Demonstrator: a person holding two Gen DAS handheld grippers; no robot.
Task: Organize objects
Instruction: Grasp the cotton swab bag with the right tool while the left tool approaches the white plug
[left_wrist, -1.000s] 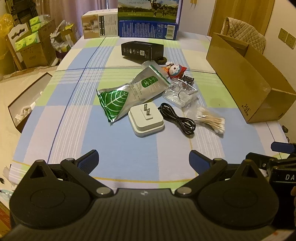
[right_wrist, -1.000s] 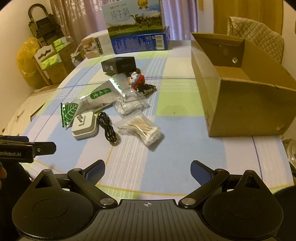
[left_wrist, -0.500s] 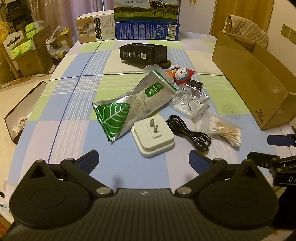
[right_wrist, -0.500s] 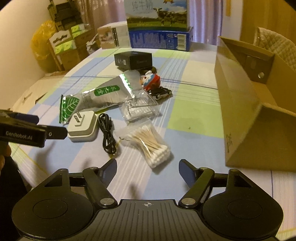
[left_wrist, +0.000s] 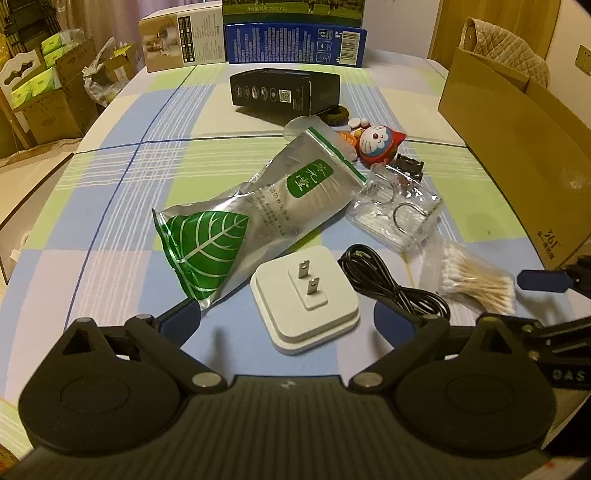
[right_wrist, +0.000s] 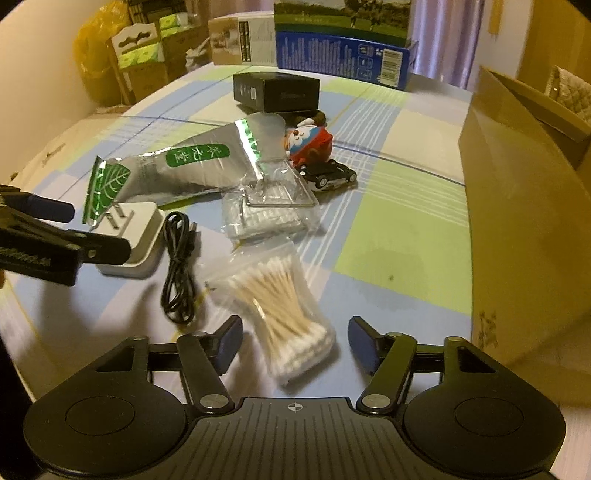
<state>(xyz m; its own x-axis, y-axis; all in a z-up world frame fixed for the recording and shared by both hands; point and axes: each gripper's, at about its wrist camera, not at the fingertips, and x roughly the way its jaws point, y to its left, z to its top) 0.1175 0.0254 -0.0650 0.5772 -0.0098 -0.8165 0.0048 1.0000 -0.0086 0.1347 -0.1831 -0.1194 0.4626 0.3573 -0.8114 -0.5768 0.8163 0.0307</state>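
Our left gripper (left_wrist: 286, 319) is wide open, low over the white plug (left_wrist: 304, 297) on the checked table (left_wrist: 110, 221). Our right gripper (right_wrist: 295, 341) is wide open too, around the bag of cotton swabs (right_wrist: 280, 299), near the cardboard box (right_wrist: 524, 206).

One foil pouch (left_wrist: 255, 218), one white plug adapter (left_wrist: 306, 301), one black cable (left_wrist: 391, 288), one bag of cotton swabs (right_wrist: 280, 299), one toy figure (left_wrist: 378, 142), one toy car (right_wrist: 328, 175), one black box (left_wrist: 284, 90) and one cardboard box (right_wrist: 524, 206) are counted on the surface (left_wrist: 110, 206).
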